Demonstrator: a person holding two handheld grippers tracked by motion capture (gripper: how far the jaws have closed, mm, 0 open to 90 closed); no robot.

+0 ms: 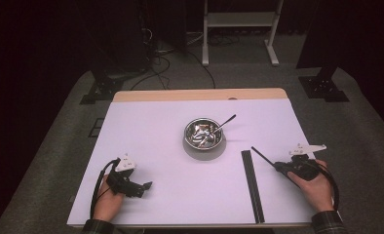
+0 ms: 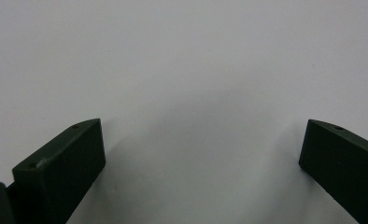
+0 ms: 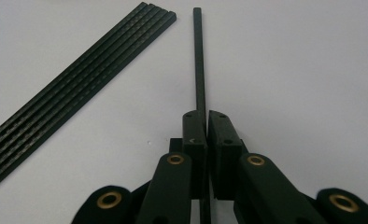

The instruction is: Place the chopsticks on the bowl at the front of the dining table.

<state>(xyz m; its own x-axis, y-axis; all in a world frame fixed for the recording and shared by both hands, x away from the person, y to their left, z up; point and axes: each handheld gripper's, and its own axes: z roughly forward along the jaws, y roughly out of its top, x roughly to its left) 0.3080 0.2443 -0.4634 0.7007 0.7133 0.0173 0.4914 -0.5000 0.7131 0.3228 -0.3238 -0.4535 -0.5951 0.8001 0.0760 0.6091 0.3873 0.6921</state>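
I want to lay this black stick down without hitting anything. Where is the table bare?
Bare: left of the bowl, and between left gripper and stick bundle. Crowded: right gripper, clamping one stick beside the bundle.

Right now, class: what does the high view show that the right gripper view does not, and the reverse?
High view alone: the metal bowl with a spoon, and the left hand-held gripper. Right gripper view alone: close up, jaws pressed shut on one black stick. Both share: the right hand-held gripper, that stick, the bundle of black sticks and the white table.
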